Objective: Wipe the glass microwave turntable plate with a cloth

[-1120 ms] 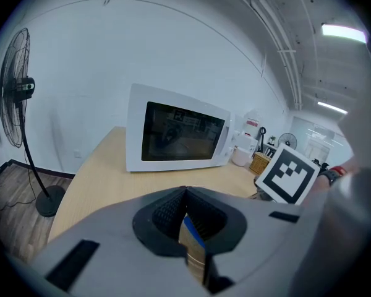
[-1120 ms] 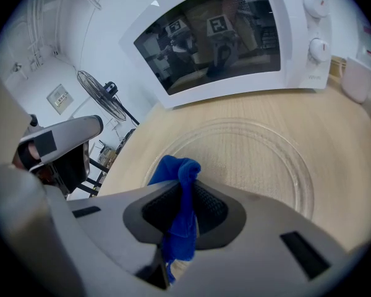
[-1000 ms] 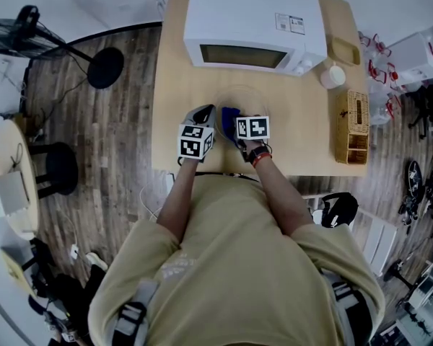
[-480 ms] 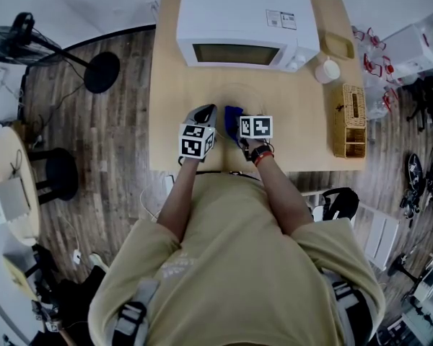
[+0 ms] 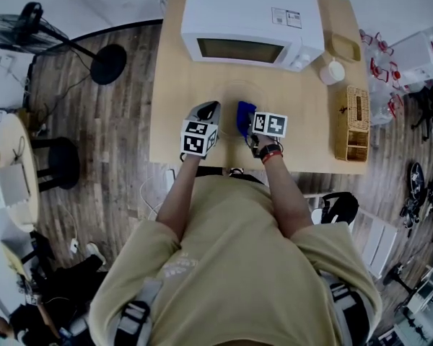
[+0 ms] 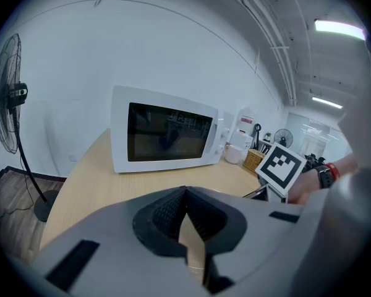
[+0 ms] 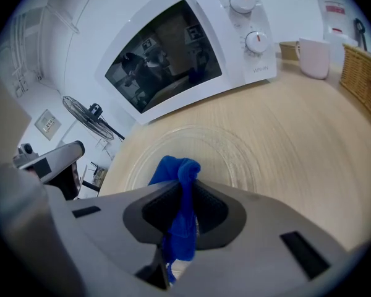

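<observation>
right gripper [image 7: 185, 192] clamps the blue cloth [image 7: 174, 169] over the glass plate [image 7: 238, 148], toward the table's [image 5: 175, 114] front edge; left gripper [image 6: 185, 195] jaws meet, empty; the wiping seems mostly left to do.

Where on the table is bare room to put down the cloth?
Bare table lies between the microwave front, the left edge and the left gripper. A second patch lies between the plate and the basket. The back right corner is crowded: cup, tray. The plate fills the middle.

Clear glossy glass plate [image 7: 238, 150]; soft blue cloth [image 7: 179, 178]; matt wood table [image 7: 309, 141].
</observation>
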